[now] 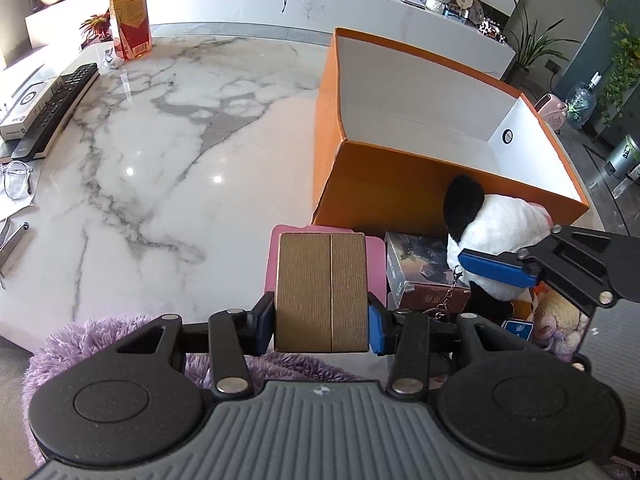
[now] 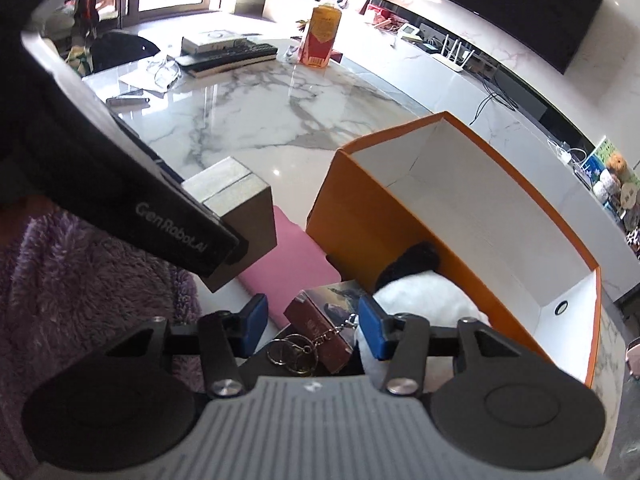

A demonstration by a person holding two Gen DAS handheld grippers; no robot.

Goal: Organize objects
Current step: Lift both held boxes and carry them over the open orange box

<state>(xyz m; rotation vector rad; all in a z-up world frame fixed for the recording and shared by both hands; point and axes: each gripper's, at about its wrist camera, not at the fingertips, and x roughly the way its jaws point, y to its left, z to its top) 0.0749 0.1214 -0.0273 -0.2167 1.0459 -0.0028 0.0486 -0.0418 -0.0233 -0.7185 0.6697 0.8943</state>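
The marble table (image 1: 168,168) is filling both views, and the orange box (image 1: 384,184) is standing open and empty at about 1 o'clock from the left gripper (image 1: 320,322). That gripper is pinching the gold box (image 1: 322,292) between its blue pads, holding it above a pink pad (image 1: 376,268). In the left view the right gripper (image 1: 496,268) is reaching in from 3 o'clock, one blue finger lying against the panda (image 1: 496,224); whether it is pressing the toy is hard to tell. In the right view the right gripper (image 2: 314,322) is standing partly spread, the card box (image 2: 324,320) and keyring (image 2: 294,354) lying between and below its pads without being squeezed. The panda is showing there only as white fur at 1 o'clock, its head cut off by the orange wall. Only the left view is showing a yellow plush (image 1: 560,320) under the right gripper; only the right view is showing the left gripper's black body across 10 o'clock, hiding half the gold box.
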